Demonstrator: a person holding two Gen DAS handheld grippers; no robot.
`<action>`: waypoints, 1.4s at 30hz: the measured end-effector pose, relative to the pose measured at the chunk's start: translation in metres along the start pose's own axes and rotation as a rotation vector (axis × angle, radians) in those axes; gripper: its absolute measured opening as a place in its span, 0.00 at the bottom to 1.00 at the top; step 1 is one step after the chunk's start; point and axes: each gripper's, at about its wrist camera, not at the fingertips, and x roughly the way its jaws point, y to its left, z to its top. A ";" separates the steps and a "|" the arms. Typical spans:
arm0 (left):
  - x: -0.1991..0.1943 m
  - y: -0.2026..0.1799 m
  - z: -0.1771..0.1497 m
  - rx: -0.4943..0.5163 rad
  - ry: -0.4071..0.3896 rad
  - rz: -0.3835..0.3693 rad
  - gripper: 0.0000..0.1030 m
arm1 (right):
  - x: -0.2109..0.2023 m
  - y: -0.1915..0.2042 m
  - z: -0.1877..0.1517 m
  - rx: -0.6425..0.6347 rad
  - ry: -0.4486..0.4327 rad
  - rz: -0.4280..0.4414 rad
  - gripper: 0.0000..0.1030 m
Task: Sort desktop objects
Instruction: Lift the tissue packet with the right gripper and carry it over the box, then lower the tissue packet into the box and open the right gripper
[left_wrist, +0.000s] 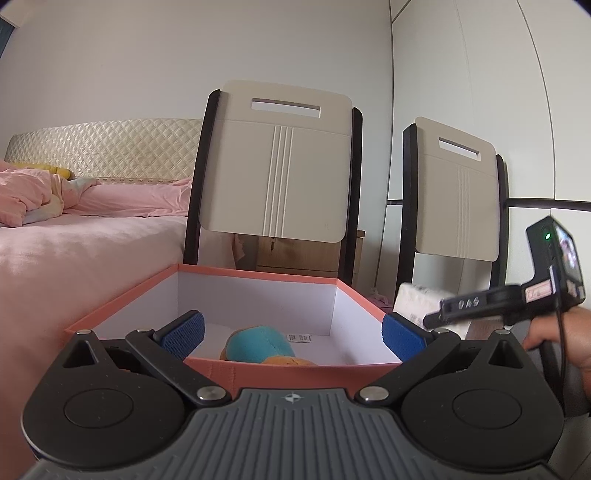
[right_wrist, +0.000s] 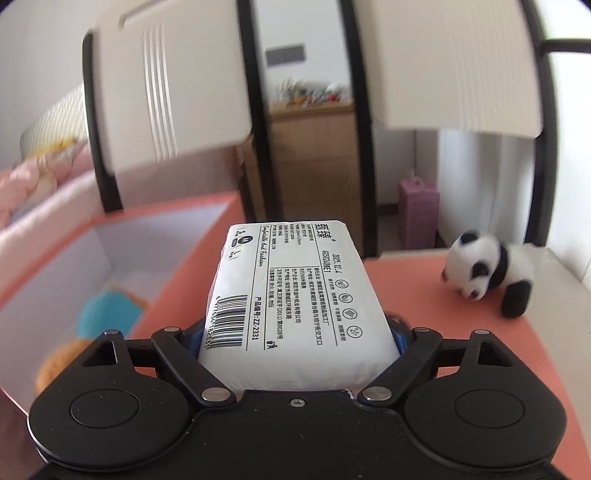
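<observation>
A white tissue pack (right_wrist: 295, 295) with black print and a barcode sits between my right gripper's (right_wrist: 299, 338) blue pads, held above the orange surface (right_wrist: 424, 306). In the left wrist view the same pack (left_wrist: 413, 299) shows just right of the open orange box (left_wrist: 258, 273). Inside the box (right_wrist: 166, 210) lies a teal and orange plush toy (left_wrist: 258, 345). My left gripper (left_wrist: 293, 334) stands wide open over the box's near wall, touching nothing. A small panda plush (right_wrist: 487, 273) stands on the orange surface to the right.
Two beige chair backs with black frames (left_wrist: 277, 166) (left_wrist: 458, 192) stand right behind the box. A bed with pink bedding (left_wrist: 74, 229) lies to the left. A person's hand (left_wrist: 561, 339) holds the right gripper.
</observation>
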 end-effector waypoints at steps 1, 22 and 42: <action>0.000 0.000 0.000 -0.001 -0.002 0.000 1.00 | -0.005 0.000 0.005 0.005 -0.025 -0.006 0.83; -0.012 0.023 0.025 -0.014 -0.101 0.078 1.00 | 0.050 0.149 0.075 -0.252 0.050 0.207 0.83; -0.010 0.038 0.026 -0.057 -0.065 0.071 1.00 | 0.123 0.179 0.048 -0.303 0.267 0.085 0.87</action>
